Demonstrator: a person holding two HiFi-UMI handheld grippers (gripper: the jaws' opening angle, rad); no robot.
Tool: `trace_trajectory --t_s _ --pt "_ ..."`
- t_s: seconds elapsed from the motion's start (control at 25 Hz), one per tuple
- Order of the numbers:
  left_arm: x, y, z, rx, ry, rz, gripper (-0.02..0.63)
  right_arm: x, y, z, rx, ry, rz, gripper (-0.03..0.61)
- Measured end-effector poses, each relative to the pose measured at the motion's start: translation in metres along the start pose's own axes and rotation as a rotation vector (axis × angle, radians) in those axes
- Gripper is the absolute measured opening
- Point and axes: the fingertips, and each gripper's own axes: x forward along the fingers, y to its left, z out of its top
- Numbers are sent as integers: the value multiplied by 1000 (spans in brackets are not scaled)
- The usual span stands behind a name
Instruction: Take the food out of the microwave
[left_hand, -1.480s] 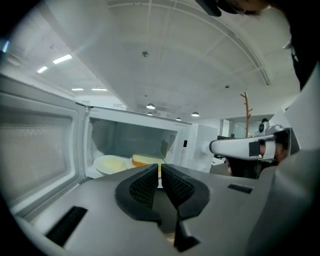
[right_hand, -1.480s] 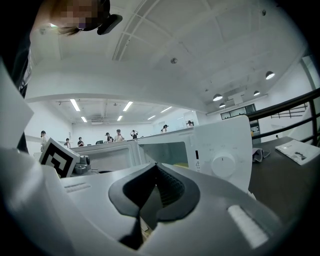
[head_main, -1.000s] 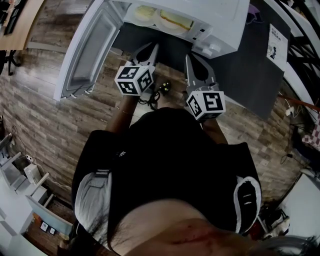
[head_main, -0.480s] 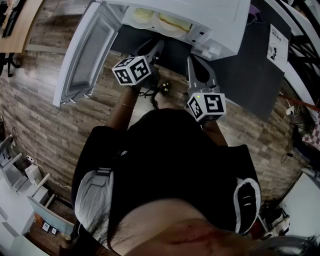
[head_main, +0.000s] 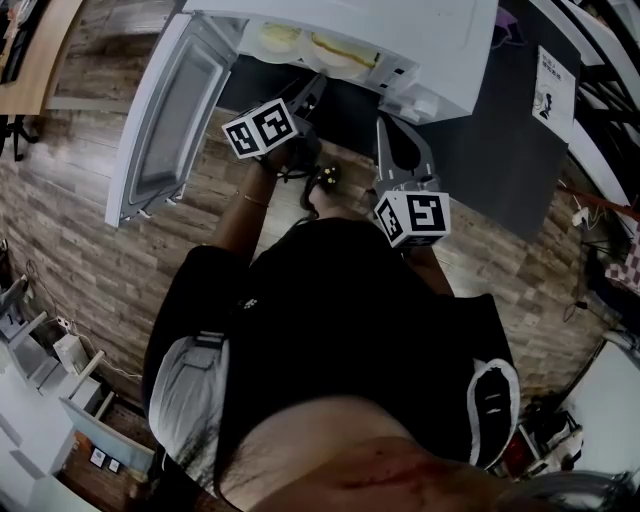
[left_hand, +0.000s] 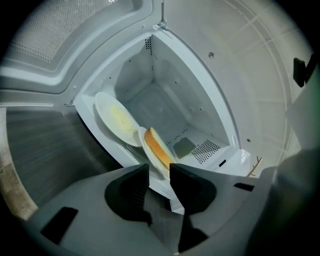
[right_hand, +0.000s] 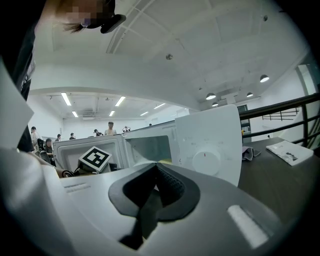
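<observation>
The microwave door (head_main: 165, 110) stands swung wide open at the left, above the wood-plank floor (head_main: 80, 230). Just beside it, the left hand-held gripper (left_hand: 159, 167) points into the open cavity of the white microwave (head_main: 420, 30); its jaws have just been opening and now stand slightly spread with nothing pinched between them. Inside the cavity sit two white plates, one with pale yellow food (left_hand: 117, 117) and, to its right, one with an orange-crusted slice (left_hand: 159, 150) just beyond the jaw tips. The right hand-held gripper (right_hand: 156, 166) hangs over the dark tabletop (head_main: 500, 140) before the control dial (right_hand: 205, 161), jaws pressed together and empty. A booklet (head_main: 556, 85) lies farther right.
</observation>
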Motion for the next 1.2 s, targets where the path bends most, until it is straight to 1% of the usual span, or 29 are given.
trace_trajectory --t_s 0.2,0.4,0.56,0.72,0.96,1.08,1.12,1.2 --pt "12 9 -2 -35 30 13 114 3 -7 -3 6 6 -17 -3" --pt "18 10 -3 -51 42 11 114 11 -8 -2 7 7 -18 -3" --pt "25 12 0 -73 36 21 114 16 -10 -1 6 6 -20 -3" --pt "27 10 0 -69 43 23 114 17 -12 -3 10 10 -24 -3" --pt "28 11 -2 -131 33 6 114 12 -14 -4 10 16 -30 -3" --pt "28 11 0 -147 23 9 112 12 -14 -5 11 18 -29 -3" --pt "28 10 1 -144 19 7 104 12 -14 -5 12 18 -29 -3" --pt "28 8 3 -136 11 0 58 12 -14 -5 12 17 -29 -3"
